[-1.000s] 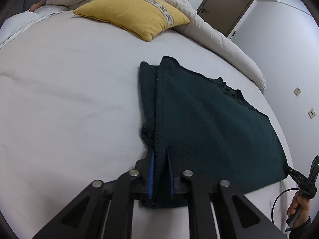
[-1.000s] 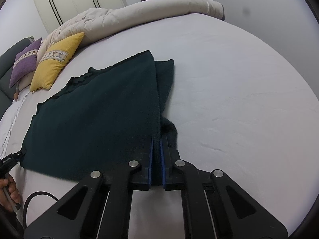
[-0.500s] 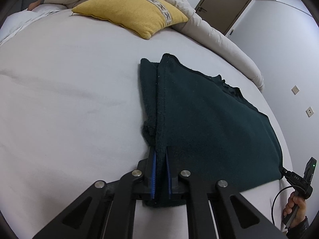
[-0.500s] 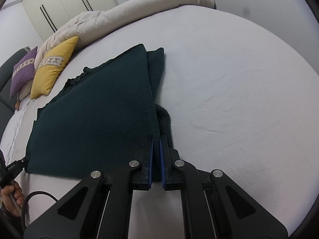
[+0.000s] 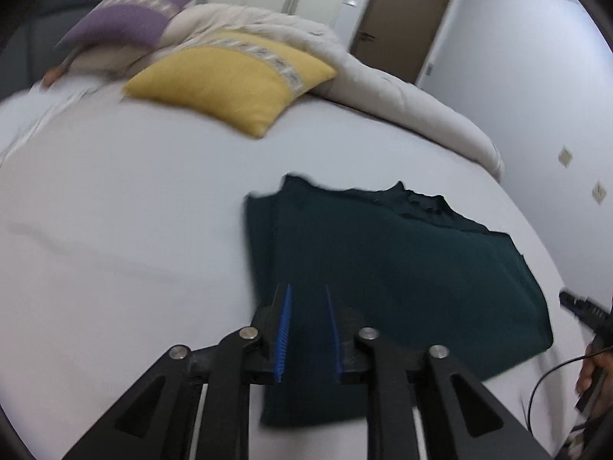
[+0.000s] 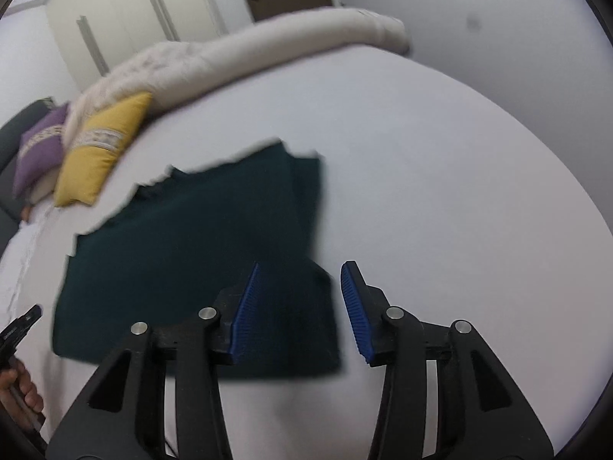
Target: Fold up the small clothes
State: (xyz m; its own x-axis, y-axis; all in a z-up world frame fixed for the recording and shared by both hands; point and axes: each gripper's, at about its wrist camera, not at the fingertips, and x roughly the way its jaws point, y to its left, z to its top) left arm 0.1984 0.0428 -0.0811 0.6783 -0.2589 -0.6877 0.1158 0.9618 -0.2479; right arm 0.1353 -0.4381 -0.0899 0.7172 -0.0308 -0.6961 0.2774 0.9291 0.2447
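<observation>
A dark green fleece garment (image 5: 402,268) lies folded flat on the white bed; it also shows in the right wrist view (image 6: 199,245). My left gripper (image 5: 306,291) is over the garment's near left corner with its jaws a little apart and nothing pinched between them. My right gripper (image 6: 299,272) is wide open over the garment's near right corner and holds nothing. Both views are blurred by motion.
A yellow pillow (image 5: 230,80) and a purple pillow (image 5: 126,19) lie at the head of the bed beside a rolled beige duvet (image 5: 383,96). The white sheet (image 6: 440,191) spreads around the garment. A brown door (image 5: 398,19) stands behind.
Both grippers have let go of the garment's edge and opened, the right one widely. The garment has dropped flat onto the bed, and both grippers have lifted and tilted back.
</observation>
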